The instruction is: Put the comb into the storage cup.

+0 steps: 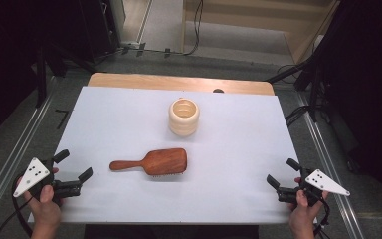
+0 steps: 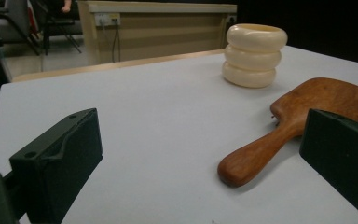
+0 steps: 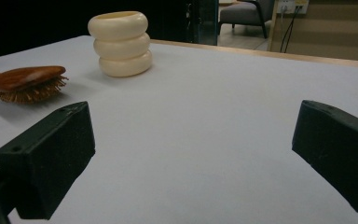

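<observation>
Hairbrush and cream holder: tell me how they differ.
The hairbrush is dark reddish wood; the cream holder is pale ivory. The hairbrush lies flat, bristles down, handle toward the left gripper; the cream holder stands upright with its mouth open upward. The hairbrush is a flat paddle with a slim handle; the cream holder is round, shaped like three stacked rings. Both rest untouched on the white table, with the holder farther from the person.

Grey floor [image 1: 169, 30], wooden counter [image 2: 158, 23] — chair [image 3: 242, 14] behind
</observation>
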Tool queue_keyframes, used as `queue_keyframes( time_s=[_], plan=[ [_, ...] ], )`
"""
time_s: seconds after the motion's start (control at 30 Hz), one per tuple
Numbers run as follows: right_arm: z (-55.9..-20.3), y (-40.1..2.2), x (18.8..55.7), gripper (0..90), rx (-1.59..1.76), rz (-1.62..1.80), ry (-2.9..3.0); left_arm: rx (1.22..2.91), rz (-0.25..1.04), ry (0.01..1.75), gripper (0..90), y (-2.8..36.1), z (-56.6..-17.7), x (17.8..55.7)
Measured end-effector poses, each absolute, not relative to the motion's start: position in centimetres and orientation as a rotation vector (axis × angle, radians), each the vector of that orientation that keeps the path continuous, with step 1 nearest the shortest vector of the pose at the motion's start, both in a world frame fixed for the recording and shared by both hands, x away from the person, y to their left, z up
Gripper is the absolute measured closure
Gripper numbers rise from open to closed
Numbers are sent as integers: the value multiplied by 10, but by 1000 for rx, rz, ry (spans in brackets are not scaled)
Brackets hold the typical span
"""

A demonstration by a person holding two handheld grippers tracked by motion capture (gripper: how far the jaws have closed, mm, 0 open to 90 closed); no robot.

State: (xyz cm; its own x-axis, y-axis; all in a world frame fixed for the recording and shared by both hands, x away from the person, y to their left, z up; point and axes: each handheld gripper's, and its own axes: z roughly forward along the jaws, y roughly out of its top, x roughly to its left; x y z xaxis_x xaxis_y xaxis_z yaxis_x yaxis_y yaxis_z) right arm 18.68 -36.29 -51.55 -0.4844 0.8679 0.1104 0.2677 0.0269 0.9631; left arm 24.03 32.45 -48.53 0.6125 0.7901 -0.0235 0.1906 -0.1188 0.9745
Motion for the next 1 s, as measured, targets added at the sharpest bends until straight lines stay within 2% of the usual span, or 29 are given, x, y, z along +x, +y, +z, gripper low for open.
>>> queue_keyframes(
  time_s=[1.0],
  plan=[
    [-516, -359, 189, 0, 1113, 1477, 1825, 1763, 551, 753, 0, 284, -442, 265]
  ],
)
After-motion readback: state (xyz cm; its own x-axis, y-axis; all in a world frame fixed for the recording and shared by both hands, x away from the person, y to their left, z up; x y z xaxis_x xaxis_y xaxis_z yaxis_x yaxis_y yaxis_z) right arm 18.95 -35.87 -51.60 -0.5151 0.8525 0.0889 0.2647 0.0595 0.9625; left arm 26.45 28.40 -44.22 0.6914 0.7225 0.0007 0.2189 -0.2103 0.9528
